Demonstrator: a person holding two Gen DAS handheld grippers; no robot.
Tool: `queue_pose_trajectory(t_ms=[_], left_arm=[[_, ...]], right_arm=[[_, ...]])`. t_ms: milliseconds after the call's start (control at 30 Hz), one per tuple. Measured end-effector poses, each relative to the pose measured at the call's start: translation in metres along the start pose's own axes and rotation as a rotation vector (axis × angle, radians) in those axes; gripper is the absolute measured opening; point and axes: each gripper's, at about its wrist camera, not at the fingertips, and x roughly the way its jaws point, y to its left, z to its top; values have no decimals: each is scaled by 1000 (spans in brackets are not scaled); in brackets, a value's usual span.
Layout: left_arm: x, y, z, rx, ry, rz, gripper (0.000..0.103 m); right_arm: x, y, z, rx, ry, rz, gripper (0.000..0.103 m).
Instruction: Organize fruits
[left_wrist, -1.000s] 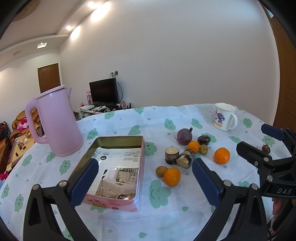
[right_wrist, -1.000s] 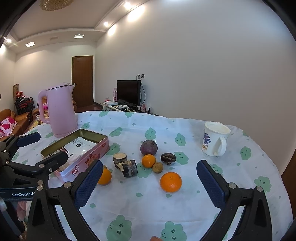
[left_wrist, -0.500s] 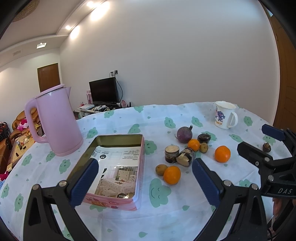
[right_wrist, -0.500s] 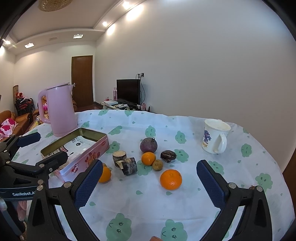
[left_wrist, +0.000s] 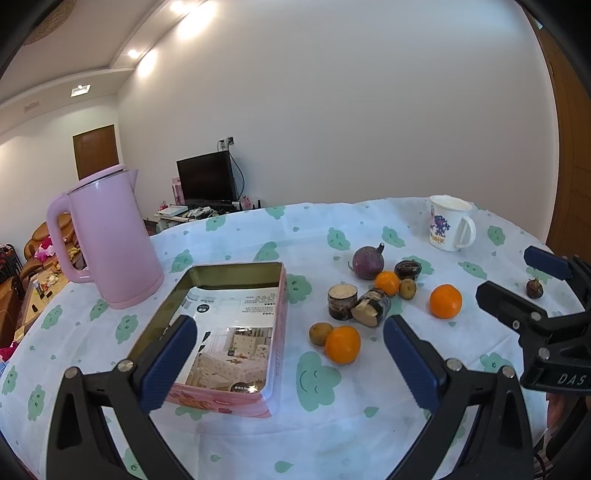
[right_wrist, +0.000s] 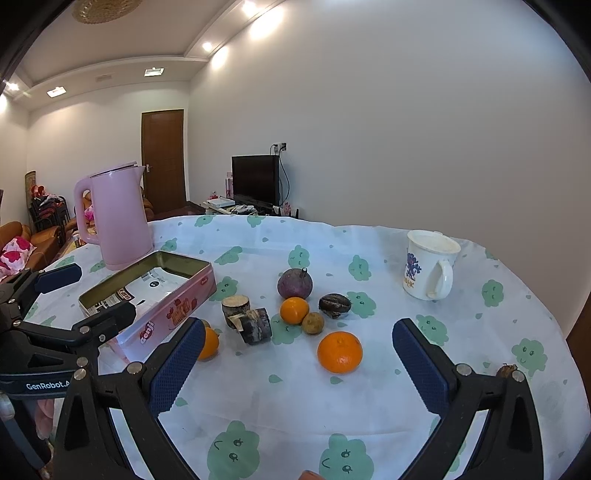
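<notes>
- Table: round, white cloth with green clouds, carries everything.
- Kettle: pink, upright, near the table's far-left edge, just behind the tin.
- Tin: pink, open, left of table centre, only a printed sheet inside, no fruit yet. Likely the target container (judgement).
- Mug: white, upright, far-right part of the table, apart from the fruit.
- Left gripper: jaws spread wide, holding nothing, off the cloth at the near edge, aimed between tin and fruit.
- Right gripper: jaws spread wide, holding nothing, near edge, aimed at the fruit cluster.
- Purple fruit: centre of the table, back of the cluster.
- Three oranges: one nearest the right gripper, one mid-cluster, one just right of the tin.
- Two cane chunks: touching, between tin and oranges.
- Dark fruit, two small brown fruits, one small dark fruit alone near the right edge.
- Risks (judgement): oranges are round, an off-centre pinch could squirt one out and roll it off the edge; cluster is tight, a jaw going for the middle orange could knock its neighbours; the tin looks light, a bump to its rim could slide it toward the kettle; the lone fruit at the right edge is easy to miss.
</notes>
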Motion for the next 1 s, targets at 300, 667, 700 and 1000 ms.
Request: queue_pose_trajectory(t_ms=[300,667,700,1000], left_arm=[[6,-5,1,15,23,-10,103],[38,-34,-4,47,85,-68,103],[41,-37,-3,48,91,-72,103],[58,-83,20,85,120,-195,97]], right_arm=[[6,-4,-7,-6,18,0,102],[16,-127,-26,149,120,-279,81],[18,-139,-28,162,139,-299,81],[45,-213,-47,224,326,-397,73]])
